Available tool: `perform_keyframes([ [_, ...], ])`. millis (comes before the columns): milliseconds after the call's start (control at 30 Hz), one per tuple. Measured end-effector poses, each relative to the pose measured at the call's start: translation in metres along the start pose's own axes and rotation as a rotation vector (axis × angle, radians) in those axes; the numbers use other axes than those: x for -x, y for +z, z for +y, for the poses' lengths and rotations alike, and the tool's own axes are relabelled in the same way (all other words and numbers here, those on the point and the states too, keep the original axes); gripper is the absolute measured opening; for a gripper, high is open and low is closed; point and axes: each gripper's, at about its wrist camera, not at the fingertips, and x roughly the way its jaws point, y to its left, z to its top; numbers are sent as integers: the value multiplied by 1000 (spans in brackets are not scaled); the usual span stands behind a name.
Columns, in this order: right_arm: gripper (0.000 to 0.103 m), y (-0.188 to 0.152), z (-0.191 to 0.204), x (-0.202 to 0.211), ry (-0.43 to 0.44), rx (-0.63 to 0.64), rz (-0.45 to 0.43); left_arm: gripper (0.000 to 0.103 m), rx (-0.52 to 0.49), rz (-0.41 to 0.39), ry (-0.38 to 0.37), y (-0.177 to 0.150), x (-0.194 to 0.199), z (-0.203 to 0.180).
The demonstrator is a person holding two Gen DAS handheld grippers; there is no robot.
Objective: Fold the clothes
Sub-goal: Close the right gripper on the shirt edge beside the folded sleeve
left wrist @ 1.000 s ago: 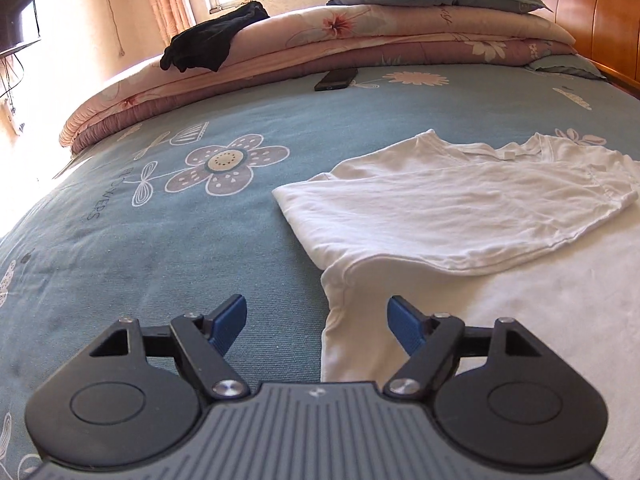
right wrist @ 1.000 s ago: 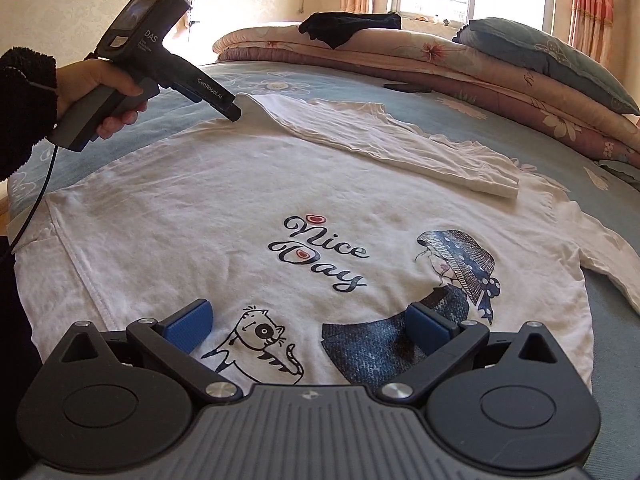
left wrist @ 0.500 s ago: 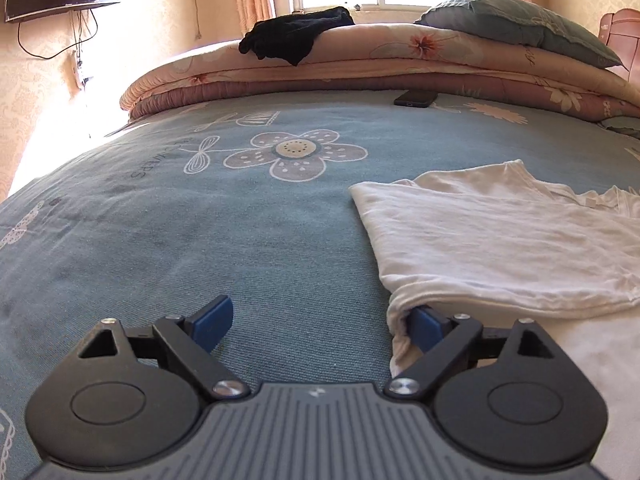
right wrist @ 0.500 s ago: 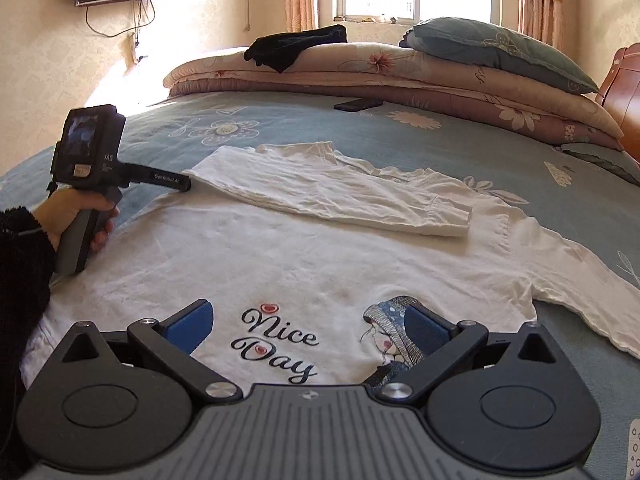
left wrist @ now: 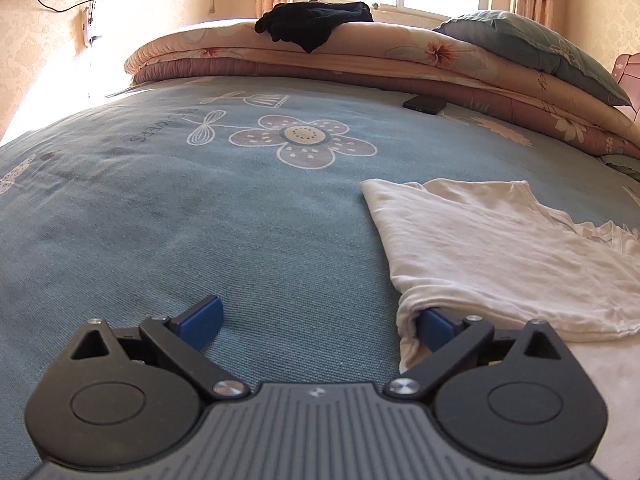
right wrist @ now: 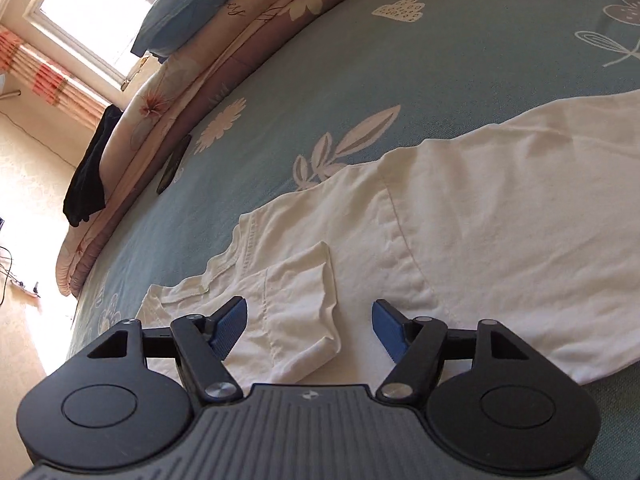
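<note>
right gripper closing | folded sleeve cuff between jaws, unpinched

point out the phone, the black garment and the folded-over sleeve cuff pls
phone (left wrist: 425,103): left wrist view, middle of its dark face.
black garment (left wrist: 316,26): left wrist view, centre of the bundle on the quilts.
sleeve cuff (right wrist: 304,312): right wrist view, middle of the cuff.
</note>
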Motion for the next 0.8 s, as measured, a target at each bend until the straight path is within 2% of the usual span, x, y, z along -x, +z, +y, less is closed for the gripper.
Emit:
perform_keyframes([
  [167,75,4,4,-18,73,28,49,101,-2,3,4,1,0,-1],
  [267,75,9,9,-29,81,84,61,101,-1,3,3,1,0,-1],
  [333,67,8,15,-29,47,139,56,101,-2,3,3,1,-1,-1],
  [400,33,7,18,-28,13,177,55,101,-4,3,4,1,-1,-2],
  [467,16,7,15,-25,3,169,51,101,-3,3,4,1,0,-3],
  [600,7,8,11,-13,34,123,23,101,-2,3,3,1,-1,-3],
  [800,6,0,19,16,39,140,-11,101,0,4,2,1,-1,-2],
])
